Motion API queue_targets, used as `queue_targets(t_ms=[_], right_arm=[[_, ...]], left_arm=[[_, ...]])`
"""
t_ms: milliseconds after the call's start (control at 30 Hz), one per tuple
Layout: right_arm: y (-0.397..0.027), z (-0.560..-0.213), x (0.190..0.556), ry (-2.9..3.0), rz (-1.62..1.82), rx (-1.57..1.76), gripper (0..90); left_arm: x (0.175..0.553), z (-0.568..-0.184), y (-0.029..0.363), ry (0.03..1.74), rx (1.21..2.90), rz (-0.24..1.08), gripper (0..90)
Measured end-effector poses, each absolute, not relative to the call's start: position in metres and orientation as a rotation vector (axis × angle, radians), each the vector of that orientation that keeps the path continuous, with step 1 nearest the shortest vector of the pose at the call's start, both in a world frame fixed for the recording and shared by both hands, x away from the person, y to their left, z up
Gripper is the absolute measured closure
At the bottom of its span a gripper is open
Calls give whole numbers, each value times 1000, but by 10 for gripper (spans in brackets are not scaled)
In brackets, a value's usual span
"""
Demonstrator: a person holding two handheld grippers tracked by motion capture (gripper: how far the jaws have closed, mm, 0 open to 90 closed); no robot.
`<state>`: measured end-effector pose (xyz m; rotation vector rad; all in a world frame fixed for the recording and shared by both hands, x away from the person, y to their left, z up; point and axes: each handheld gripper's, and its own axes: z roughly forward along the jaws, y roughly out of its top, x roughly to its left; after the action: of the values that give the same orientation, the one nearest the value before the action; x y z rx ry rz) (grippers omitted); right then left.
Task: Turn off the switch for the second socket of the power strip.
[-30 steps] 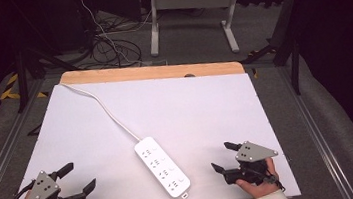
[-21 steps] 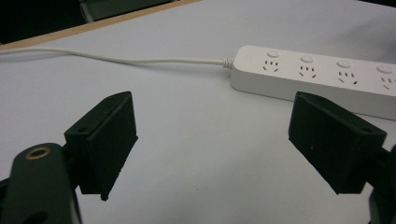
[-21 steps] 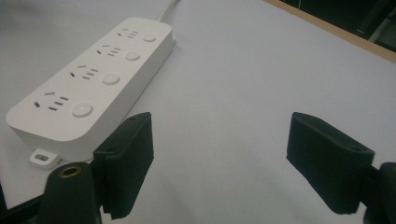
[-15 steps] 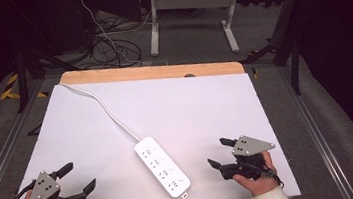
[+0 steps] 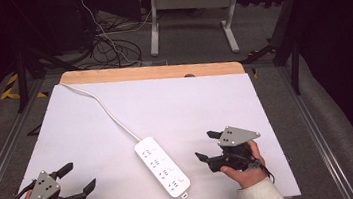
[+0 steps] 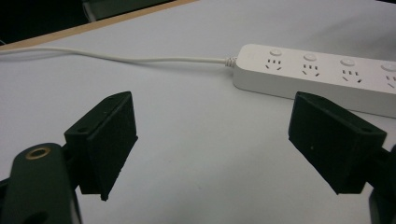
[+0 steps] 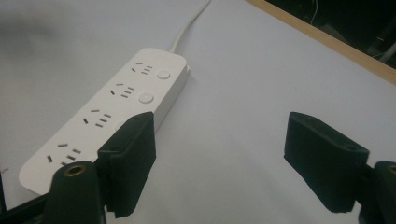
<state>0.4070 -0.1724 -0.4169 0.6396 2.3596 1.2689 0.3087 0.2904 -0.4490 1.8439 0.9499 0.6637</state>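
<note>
A white power strip [image 5: 162, 165] with several sockets and round buttons lies near the front middle of the white table [image 5: 190, 103]; its white cord [image 5: 102, 108] runs to the far left corner. My left gripper [image 5: 78, 177] sits at the front left, open and empty, a good way left of the strip. My right gripper [image 5: 208, 145] is at the front right, open and empty, pointing left at the strip from a short gap. The strip [image 6: 322, 77] stands beyond my left gripper [image 6: 212, 149]. In the right gripper view the strip [image 7: 109, 109] lies partly behind the left jaw of my right gripper [image 7: 219, 163].
A wooden strip [image 5: 151, 73] edges the table's far side. Beyond it on the floor are tangled cables [image 5: 108, 47] and a metal stand [image 5: 194, 7]. Rails run along both table sides.
My right gripper has shifted left, closer to the power strip. The left gripper and the strip have stayed put.
</note>
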Motion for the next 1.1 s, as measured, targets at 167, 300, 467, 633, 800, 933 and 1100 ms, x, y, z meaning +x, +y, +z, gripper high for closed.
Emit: queue_targets(t_ms=[167,300,467,633,800,933,1100], right_arm=[[-162,-414,411,2372,1283,621,260],[-157,-412,413,2377,1290,608,262],[-146,-411,417,2391,1303,586,265],[-132,-411,422,2416,1305,561,270],[-121,-411,423,2437,1305,547,277],[-112,-410,424,2453,1306,526,281],[-101,-411,426,2470,1310,505,281]], left_arm=[[309,-449,290,949,1846,664,158],[309,-449,291,945,1852,672,158],[309,-449,290,947,1849,670,159],[309,-449,290,947,1850,667,160],[309,-449,290,947,1850,671,160],[309,-449,290,942,1855,676,160],[309,-449,290,943,1855,676,160]])
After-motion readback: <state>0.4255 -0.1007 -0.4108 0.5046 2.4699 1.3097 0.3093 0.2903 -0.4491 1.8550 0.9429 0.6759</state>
